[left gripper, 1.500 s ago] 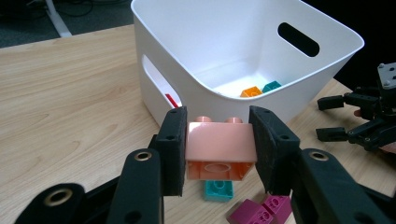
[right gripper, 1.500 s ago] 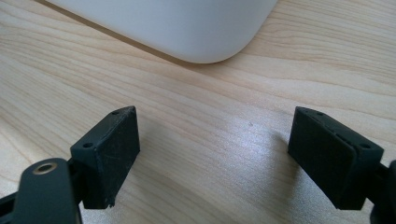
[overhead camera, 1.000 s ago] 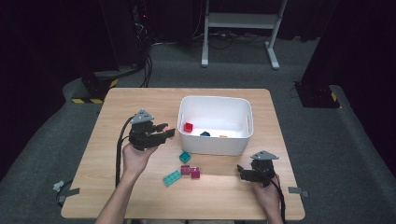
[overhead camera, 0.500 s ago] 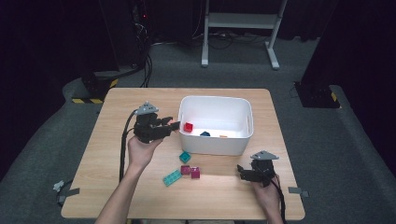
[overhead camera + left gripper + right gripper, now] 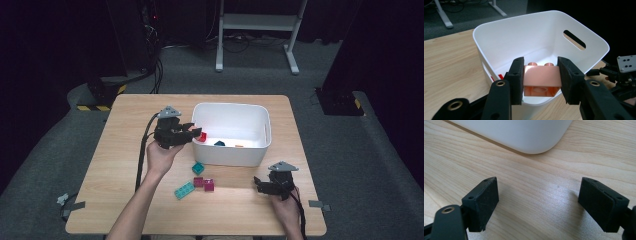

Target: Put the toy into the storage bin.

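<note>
**Pink brick held over the rim of the white bin**

The left tongs (image 5: 541, 80) are clenched on a pale pink brick (image 5: 541, 78), one jaw on each side of it, the two studs pointing up. In the high view these tongs (image 5: 192, 134) are at the 9 o'clock edge of the white bin (image 5: 250, 152), and the brick (image 5: 202, 135) hangs just at that rim, above the tabletop (image 5: 125, 150). In the left gripper view the bin (image 5: 506, 32) opens right behind the brick, with a slot handle in its far wall.

The right tongs (image 5: 545, 205) are released, the jaws wide apart, with only bare wood between them. They rest low on the tabletop at about 5 o'clock from the bin (image 5: 524, 135), whose rounded corner is just ahead of them. In the high view the right tongs (image 5: 261, 184) are well apart from the left ones.

Inside the bin lie a dark teal piece (image 5: 219, 143) and a small orange piece (image 5: 239, 146). On the tabletop at 7 o'clock from the bin are a teal brick (image 5: 198, 168), two magenta bricks (image 5: 204, 184) touching each other, and a flat turquoise brick (image 5: 184, 190) just beside them.
</note>
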### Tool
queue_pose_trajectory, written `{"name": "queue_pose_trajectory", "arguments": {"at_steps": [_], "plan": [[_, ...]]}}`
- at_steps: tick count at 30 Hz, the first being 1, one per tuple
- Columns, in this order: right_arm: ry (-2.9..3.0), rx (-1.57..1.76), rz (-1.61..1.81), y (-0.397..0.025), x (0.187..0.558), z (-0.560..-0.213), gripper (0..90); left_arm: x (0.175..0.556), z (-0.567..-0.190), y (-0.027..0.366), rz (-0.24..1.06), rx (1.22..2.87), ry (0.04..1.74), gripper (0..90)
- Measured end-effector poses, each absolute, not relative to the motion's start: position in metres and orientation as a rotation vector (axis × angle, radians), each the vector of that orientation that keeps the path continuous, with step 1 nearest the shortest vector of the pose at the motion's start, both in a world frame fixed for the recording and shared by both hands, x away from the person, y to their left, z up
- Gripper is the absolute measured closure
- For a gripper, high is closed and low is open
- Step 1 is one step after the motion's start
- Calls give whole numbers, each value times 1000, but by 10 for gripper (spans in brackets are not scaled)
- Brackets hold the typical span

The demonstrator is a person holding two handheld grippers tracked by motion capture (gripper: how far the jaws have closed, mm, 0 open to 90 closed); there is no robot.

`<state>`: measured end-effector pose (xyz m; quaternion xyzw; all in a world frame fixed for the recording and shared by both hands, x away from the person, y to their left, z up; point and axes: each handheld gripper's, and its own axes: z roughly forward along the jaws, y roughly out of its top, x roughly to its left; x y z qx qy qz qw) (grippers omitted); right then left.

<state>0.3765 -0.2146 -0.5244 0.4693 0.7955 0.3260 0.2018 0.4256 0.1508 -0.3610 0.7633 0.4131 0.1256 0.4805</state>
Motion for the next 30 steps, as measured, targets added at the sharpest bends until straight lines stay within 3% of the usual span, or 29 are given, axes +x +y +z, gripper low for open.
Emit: {"name": "queue_pose_trajectory", "arguments": {"at_steps": [30], "plan": [[2221, 1310, 909, -214, 376, -524, 164, 449, -372, 110, 304, 1940, 980, 584]]}}
